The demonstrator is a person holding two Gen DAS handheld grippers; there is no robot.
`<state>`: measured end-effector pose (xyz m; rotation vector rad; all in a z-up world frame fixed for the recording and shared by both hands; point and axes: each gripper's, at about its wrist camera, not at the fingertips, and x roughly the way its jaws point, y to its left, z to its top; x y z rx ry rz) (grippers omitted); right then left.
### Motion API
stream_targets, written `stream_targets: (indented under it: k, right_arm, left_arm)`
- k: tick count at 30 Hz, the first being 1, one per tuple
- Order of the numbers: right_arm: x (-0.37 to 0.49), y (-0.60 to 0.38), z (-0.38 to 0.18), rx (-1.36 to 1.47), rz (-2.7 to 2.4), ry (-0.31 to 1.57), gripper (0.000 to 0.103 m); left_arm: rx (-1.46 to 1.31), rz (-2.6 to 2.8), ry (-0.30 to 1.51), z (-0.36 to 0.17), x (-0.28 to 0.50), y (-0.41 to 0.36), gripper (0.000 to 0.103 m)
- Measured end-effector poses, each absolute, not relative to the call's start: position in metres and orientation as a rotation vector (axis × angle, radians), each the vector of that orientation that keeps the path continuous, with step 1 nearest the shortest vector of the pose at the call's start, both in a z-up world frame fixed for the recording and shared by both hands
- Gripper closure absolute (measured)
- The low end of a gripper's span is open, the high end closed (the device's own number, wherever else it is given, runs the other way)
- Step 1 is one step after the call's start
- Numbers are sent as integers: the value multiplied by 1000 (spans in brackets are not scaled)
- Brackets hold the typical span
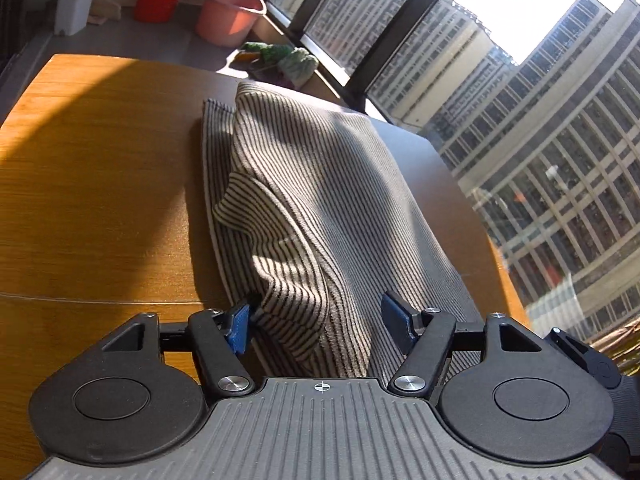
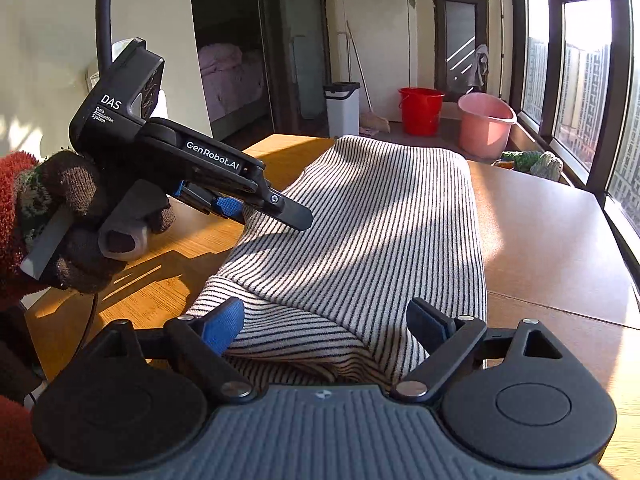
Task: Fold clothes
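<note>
Striped knit garment (image 2: 360, 232) lies folded lengthwise on the wooden worktop (image 1: 100, 184), near end bunched and lifted. Left gripper (image 1: 320, 316) fingers spread, a fold of cloth between them, no clear pinch. Right gripper (image 2: 324, 324) fingers spread wide around the near edge. Gloved hand (image 2: 68, 216) holds the left gripper.

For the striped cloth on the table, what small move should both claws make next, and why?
Probably close both claws on the near edge. The striped cloth lies partly folded on the wooden table, and its bunched near edge sits between the open fingers of the left claw and the right claw, not yet pinched.
</note>
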<state>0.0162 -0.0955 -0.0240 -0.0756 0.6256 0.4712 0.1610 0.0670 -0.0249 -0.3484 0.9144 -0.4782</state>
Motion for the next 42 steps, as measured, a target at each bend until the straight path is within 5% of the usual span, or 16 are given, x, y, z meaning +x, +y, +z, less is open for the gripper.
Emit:
stream_targets:
  k: [12, 24, 28, 35, 42]
  right_arm:
    - [15, -71, -36, -298, 539, 652, 10]
    - [-18, -32, -51, -746, 730, 547, 11]
    - [9, -34, -49, -606, 720, 637, 22]
    - [76, -93, -34, 61, 708, 885, 31]
    - [83, -104, -41, 179, 718, 907, 32]
  left_arm:
    - [-308, -342, 704, 22, 101, 131, 8]
    - [-164, -350, 698, 21, 82, 120, 4]
    - [-53, -440, 682, 23, 75, 101, 1]
    - [208, -566, 617, 16, 52, 61, 0]
    - [578, -642, 490, -15, 35, 6, 0]
